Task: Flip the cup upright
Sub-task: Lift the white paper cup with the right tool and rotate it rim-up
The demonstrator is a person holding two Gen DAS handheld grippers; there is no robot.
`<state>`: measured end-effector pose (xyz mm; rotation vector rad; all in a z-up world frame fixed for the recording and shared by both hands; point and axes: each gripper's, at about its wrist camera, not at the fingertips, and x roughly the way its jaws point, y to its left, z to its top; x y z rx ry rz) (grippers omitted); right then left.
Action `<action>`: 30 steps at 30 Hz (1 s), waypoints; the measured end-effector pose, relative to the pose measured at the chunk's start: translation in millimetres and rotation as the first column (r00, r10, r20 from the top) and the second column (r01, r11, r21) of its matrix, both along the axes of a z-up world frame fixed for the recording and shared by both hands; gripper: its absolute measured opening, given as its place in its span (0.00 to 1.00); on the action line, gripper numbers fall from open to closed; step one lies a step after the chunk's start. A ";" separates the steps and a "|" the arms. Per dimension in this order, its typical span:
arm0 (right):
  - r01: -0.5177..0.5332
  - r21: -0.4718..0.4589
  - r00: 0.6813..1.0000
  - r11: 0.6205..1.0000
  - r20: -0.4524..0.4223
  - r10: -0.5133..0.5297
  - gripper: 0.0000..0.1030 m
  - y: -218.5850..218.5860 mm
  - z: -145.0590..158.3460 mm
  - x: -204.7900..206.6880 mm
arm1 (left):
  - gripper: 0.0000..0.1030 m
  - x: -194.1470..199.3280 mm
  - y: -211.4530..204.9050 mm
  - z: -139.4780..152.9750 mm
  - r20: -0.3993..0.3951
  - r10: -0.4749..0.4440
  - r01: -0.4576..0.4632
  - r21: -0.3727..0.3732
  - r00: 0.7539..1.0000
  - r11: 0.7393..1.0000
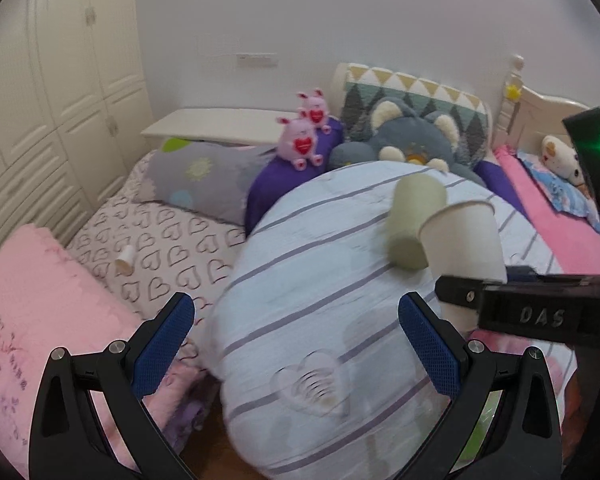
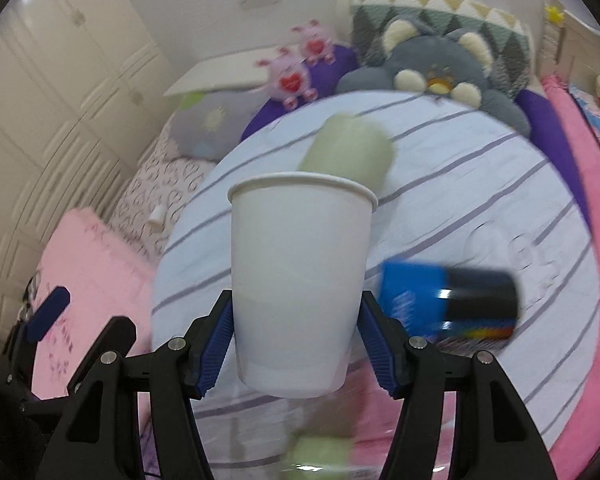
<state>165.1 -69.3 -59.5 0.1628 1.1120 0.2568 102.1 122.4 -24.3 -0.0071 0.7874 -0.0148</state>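
1. Right wrist view: the white paper cup (image 2: 300,280) is held mouth-up, rim level at the top and base at the bottom, lifted clear of the striped quilt (image 2: 480,184).
2. Progress, as a judgement: the flip itself appears complete, since the cup already stands upright in the grip. What remains is to lower it onto the quilt and let go; soft bedding may let it tip on release.
3. Cup relative to tool: the right gripper (image 2: 296,344) is clamped on the lower part of the cup wall, one blue pad pressed to each side, with the base protruding slightly below the pads.
4. Left wrist view: the same cup (image 1: 466,240) appears near the right edge of the quilt (image 1: 320,280), slightly tilted from this angle, with the right gripper (image 1: 460,296) crossing its lower part.
5. The left gripper (image 1: 296,344) is spread wide and holds nothing; it hangs over the near edge of the quilt, well apart from the cup.
6. Surroundings on the quilt: a pale green cylinder (image 2: 348,152) lies on its side just beyond the cup, and a blue-and-black can (image 2: 448,300) lies on its side to the cup's right. Both are motion-blurred.
7. A grey plush toy (image 2: 432,64) rests at the far edge of the quilt.
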 end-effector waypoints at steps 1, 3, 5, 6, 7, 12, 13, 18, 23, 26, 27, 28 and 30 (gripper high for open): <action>-0.008 -0.004 1.000 1.000 -0.012 0.008 0.60 7.6 -4.4 -2.0 | 1.00 -2.9 7.3 -3.6 -0.014 0.010 -0.010 0.005 1.000 1.000; -0.014 0.004 0.999 1.000 -0.041 0.014 0.60 13.5 -12.2 -6.1 | 1.00 -6.7 14.8 -10.0 -0.030 0.022 -0.021 0.019 0.999 1.000; -0.021 0.004 0.997 1.000 -0.081 0.021 0.60 24.2 -24.5 -6.2 | 1.00 -10.1 24.7 -17.7 -0.045 0.033 -0.033 0.010 0.998 0.999; -0.027 -0.005 0.995 1.000 -0.092 0.026 0.60 28.3 -28.7 -6.4 | 1.00 -12.7 27.0 -20.4 -0.050 0.035 -0.035 0.000 0.998 0.999; -0.034 -0.023 0.993 0.999 -0.115 0.031 0.60 33.3 -35.8 -5.0 | 1.00 -13.1 30.7 -24.7 -0.063 0.040 -0.040 -0.012 0.997 0.999; -0.039 -0.035 0.985 0.999 -0.170 0.032 0.61 42.6 -56.2 0.4 | 1.00 -13.4 33.7 -36.5 -0.099 0.052 -0.054 -0.011 0.994 0.998; -0.036 -0.038 0.984 0.999 -0.174 0.029 0.68 42.9 -56.9 -0.1 | 1.00 -14.4 34.1 -35.9 -0.097 0.054 -0.056 -0.023 0.994 0.998; -0.038 -0.011 0.986 0.999 -0.161 0.036 0.80 32.1 -45.0 -5.4 | 1.00 -20.4 32.4 -24.8 -0.085 0.048 -0.056 -0.084 0.995 0.995; -0.058 0.023 0.996 0.998 -0.073 0.059 0.80 13.6 -14.0 -20.9 | 1.00 -21.9 20.5 -10.4 -0.053 0.034 -0.040 -0.127 0.998 0.991; -0.053 -0.042 0.998 0.998 0.041 0.055 0.80 -3.0 11.7 -31.6 | 1.00 -13.8 5.6 -8.3 -0.063 0.019 -0.028 -0.138 0.998 0.990; -0.046 -0.063 0.996 0.997 0.068 0.050 0.80 -9.8 18.0 -34.0 | 1.00 -9.7 -0.2 -9.8 -0.073 0.017 -0.027 -0.128 0.997 0.991; -0.037 -0.077 0.996 0.996 0.083 0.044 0.80 -14.8 22.6 -32.6 | 1.00 -2.3 -9.7 -14.6 -0.100 0.017 -0.027 -0.103 0.995 0.994; -0.026 -0.110 0.993 0.994 0.111 0.038 0.80 -24.3 26.0 -31.1 | 1.00 7.2 -23.9 -23.3 -0.138 0.004 -0.015 -0.078 0.990 0.997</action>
